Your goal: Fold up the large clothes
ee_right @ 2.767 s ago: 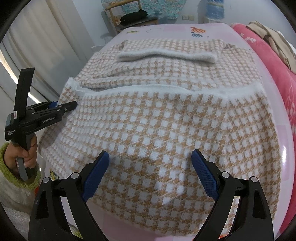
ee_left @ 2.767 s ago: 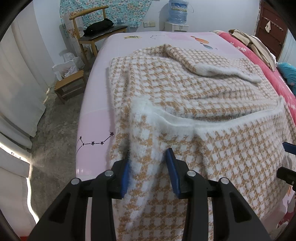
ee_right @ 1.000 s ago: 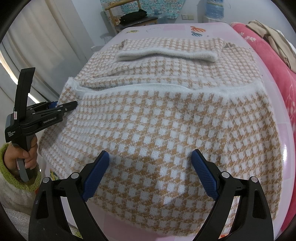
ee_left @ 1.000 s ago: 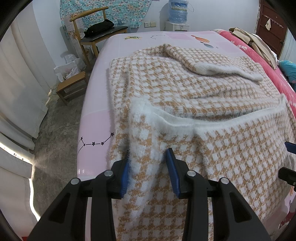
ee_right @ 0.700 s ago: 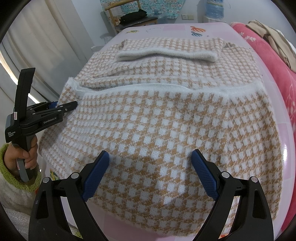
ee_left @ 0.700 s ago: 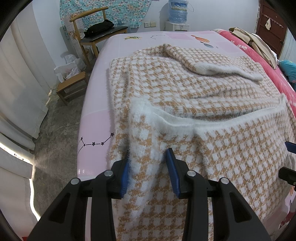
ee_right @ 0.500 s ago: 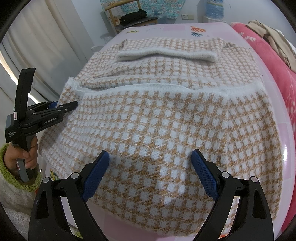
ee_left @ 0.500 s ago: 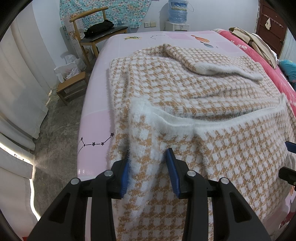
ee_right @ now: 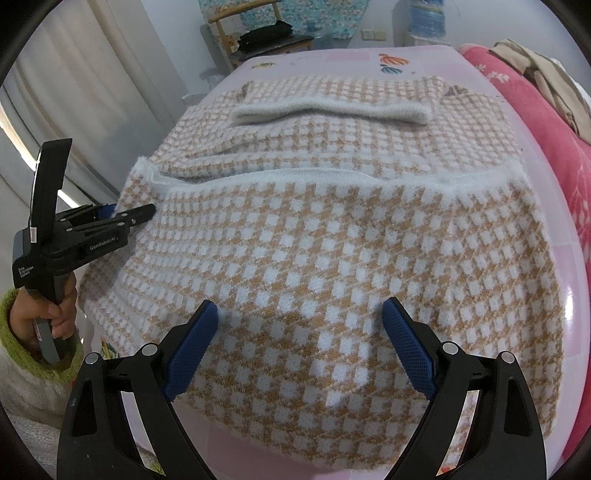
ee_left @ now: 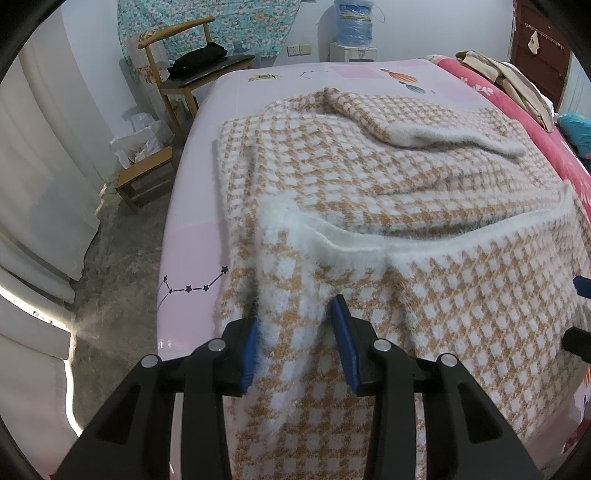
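Tan-and-white houndstooth knit sweater (ee_left: 406, 192) on pink bed (ee_left: 192, 251), lower half folded up; unchanged over the last seconds, so fold paused mid-step. Left gripper (ee_left: 295, 332) clenched on a bunched fold at left edge. Right gripper (ee_right: 299, 332) released, jaws spread wide over near hem.

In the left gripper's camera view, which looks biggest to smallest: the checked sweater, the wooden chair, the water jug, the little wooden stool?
1. Checked sweater, by far.
2. Wooden chair.
3. Little wooden stool.
4. Water jug.

The stool and jug look close in size; the jug stands farther away and is cut off at the top, so that order is unsure.
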Demonstrator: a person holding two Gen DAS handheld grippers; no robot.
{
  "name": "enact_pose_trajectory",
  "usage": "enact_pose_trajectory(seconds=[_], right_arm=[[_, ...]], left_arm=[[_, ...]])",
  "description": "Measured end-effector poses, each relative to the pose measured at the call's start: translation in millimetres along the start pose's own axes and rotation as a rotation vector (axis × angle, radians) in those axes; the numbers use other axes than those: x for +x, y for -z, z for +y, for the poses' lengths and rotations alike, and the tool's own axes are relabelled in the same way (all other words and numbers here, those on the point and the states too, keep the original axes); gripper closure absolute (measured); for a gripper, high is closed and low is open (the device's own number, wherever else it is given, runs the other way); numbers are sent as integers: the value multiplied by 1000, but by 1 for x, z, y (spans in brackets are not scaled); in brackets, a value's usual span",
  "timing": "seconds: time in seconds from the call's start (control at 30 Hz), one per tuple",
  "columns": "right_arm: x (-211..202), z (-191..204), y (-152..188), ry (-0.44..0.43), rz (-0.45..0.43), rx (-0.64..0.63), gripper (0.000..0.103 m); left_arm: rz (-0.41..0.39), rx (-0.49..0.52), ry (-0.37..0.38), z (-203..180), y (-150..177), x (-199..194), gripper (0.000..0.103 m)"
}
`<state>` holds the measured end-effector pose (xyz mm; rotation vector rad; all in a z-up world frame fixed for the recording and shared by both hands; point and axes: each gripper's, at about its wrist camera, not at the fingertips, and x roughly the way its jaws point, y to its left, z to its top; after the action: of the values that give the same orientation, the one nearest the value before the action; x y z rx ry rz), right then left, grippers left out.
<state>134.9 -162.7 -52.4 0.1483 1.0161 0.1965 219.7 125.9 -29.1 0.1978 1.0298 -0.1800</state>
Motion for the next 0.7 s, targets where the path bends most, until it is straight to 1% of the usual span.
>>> enact_pose_trajectory(seconds=[0.13, 0.23, 0.37, 0.47, 0.57, 0.7], right_arm=[[-11, -11, -3, -1, -28, 32, 17], [-25, -27, -6, 16, -60, 62, 17], [-50, -64, -8, 67, -118, 120, 17], [-61, -91, -7, 86, -139, 161, 18], [-64, -114, -10, 104, -138, 194, 23], [-55, -133, -20, 72, -121, 222, 31]], left_arm=[[-1, 1, -3, -3, 1, -1, 67], [-3, 7, -8, 0, 2, -2, 67], [-3, 14, -19, 7, 2, -3, 67], [-3, 23, -31, 8, 2, -3, 67], [-3, 36, -44, 13, 1, -3, 67], [-3, 34, -46, 15, 1, -3, 67]])
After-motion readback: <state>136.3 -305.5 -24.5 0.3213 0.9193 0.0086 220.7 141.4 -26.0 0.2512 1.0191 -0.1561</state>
